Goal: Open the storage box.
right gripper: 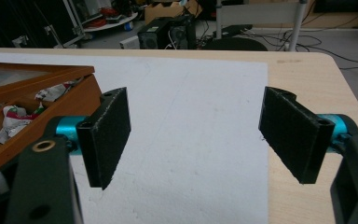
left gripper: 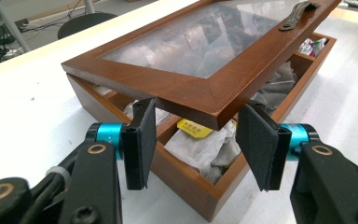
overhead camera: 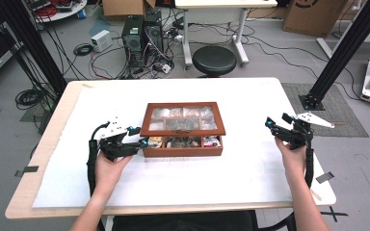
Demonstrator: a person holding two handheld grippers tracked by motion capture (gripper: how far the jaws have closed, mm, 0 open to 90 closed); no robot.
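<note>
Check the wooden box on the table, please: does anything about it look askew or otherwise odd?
Yes. The glass-paned lid of the wooden box is not shut: it stands raised at the front, leaving a gap above the packets inside. Its near corner hangs between the jaws of the left gripper, which do not press on it.

Grey floor (overhead camera: 270, 62), black stool (overhead camera: 214, 60), tangled cables (overhead camera: 139, 60).
</note>
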